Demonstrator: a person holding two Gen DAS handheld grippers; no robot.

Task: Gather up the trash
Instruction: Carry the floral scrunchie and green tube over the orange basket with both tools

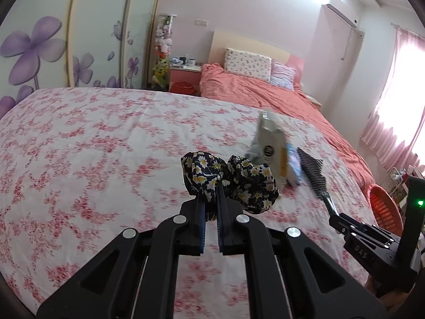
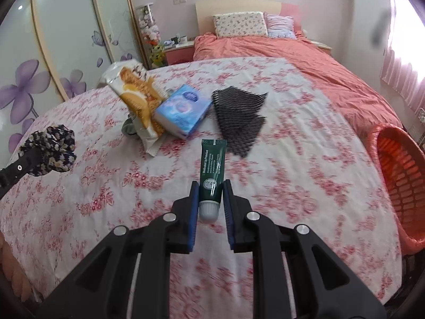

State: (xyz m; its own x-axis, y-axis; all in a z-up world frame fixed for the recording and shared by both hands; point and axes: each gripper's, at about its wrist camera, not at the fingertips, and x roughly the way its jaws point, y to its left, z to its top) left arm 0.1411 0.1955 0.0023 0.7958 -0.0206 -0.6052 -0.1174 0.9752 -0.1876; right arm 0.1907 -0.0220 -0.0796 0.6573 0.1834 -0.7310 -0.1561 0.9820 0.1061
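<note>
Floral bedsheet (image 2: 79,186) under crinkled snack bag (image 2: 138,98), black mesh (image 2: 239,117).

Spread wide beneath the jaws, a pink-flowered sheet (image 2: 305,180) over the bed. Farther ahead, past the jaws, a rumpled coral duvet (image 2: 305,53), topped by a floral pillow (image 2: 240,24) and a striped one (image 2: 280,25) against a pale headboard (image 2: 236,6). Ahead and left, a pink nightstand (image 1: 184,75) carrying mugs, a tall clear tube of plush toys (image 1: 164,37) beside it. Far left, wardrobe doors (image 1: 39,47) painted with purple flowers. Off right, pink curtains (image 1: 398,101), glowing. High ahead, an air conditioner (image 1: 342,13).
</note>
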